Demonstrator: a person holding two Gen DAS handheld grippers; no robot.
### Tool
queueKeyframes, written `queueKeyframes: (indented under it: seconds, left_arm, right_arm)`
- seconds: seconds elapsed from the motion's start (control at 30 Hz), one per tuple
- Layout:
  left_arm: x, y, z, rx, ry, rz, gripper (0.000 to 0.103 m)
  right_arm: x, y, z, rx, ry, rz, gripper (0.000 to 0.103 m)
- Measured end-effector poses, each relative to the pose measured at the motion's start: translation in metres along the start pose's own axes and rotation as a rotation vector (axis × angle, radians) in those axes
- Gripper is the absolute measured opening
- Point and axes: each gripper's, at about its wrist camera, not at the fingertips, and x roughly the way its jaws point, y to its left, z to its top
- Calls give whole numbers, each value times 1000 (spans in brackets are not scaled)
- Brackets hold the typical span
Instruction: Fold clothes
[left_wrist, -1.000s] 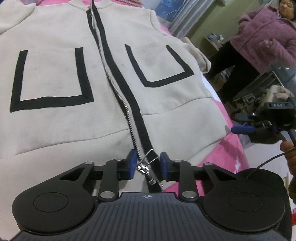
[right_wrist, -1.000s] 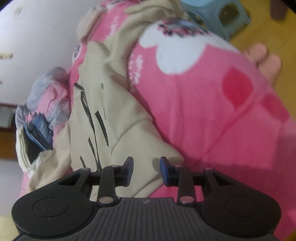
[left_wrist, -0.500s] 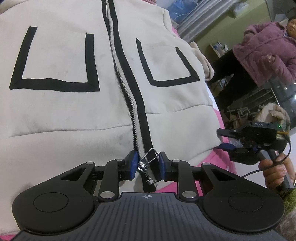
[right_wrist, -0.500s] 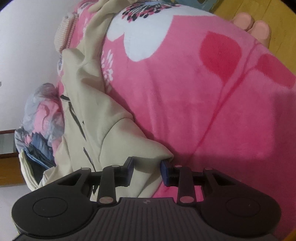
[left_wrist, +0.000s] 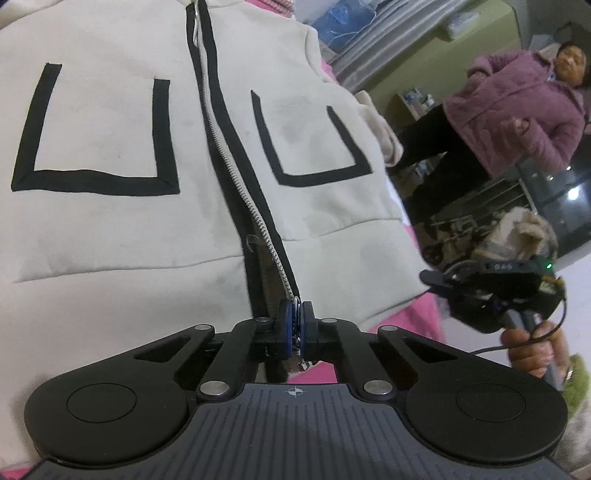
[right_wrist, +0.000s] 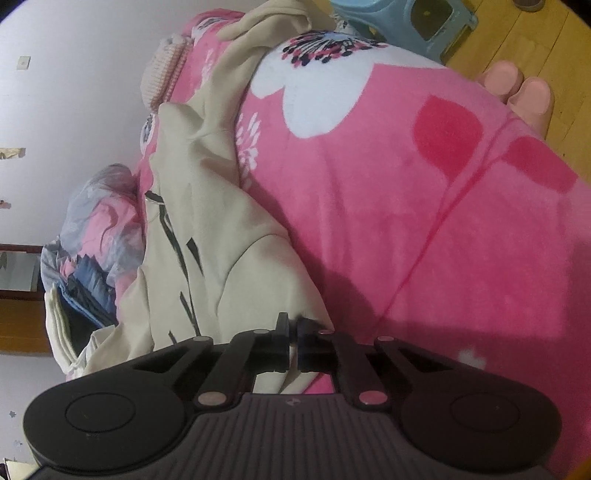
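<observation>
Left wrist view: the cream jacket (left_wrist: 110, 229) lies spread front-up, filling the frame, black-outlined pockets on either side of its zipper (left_wrist: 236, 173). The left gripper (left_wrist: 295, 325) is at the jacket's bottom hem, pads pressed together on the zipper pull (left_wrist: 296, 314), metal showing between them. Off the jacket's right edge the other gripper (left_wrist: 491, 284) hangs in a hand (left_wrist: 532, 347), and beyond it a person in a purple coat (left_wrist: 524, 110) stands watching.

Right wrist view: the right gripper (right_wrist: 291, 332) has its fingers nearly closed, pinching the hem corner of the jacket (right_wrist: 207, 258) right at the edge. The jacket stretches away from the fingers over a pink flowered blanket (right_wrist: 424, 221). Past the blanket's far edge sit a blue stool (right_wrist: 406, 22) and pink slippers (right_wrist: 517, 88) on the wooden floor.
</observation>
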Motion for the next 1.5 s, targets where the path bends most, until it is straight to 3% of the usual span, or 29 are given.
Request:
queueKeyframes:
  seconds: [0.07, 0.67, 0.9, 1.03, 1.13, 1.3, 1.37, 1.5]
  left_arm:
    - [-3, 0, 3, -6, -2, -18, 1]
    - [12, 13, 4, 24, 43, 51, 2]
    - [-8, 11, 1, 55, 39, 86, 17]
    - [-30, 5, 2, 111, -3, 134, 19]
    - [-31, -8, 12, 184, -46, 119, 19]
    - [21, -30, 28, 272, -44, 83, 19]
    - [44, -26, 29, 243, -10, 105, 19]
    - [51, -12, 26, 210, -12, 103, 17]
  right_arm:
    - [-4, 3, -1, -18, -2, -6, 3]
    - [11, -1, -1, -58, 43, -126, 3]
    - [-11, 13, -10, -166, 24, -209, 10]
    - [-38, 17, -10, -197, -40, -196, 11]
    - [-50, 25, 7, -198, -109, -107, 13]
    - [-18, 50, 62, -189, -193, 11, 44]
    - [8, 57, 88, -165, -200, 43, 44]
    - [65, 60, 143, -81, -199, 68, 45]
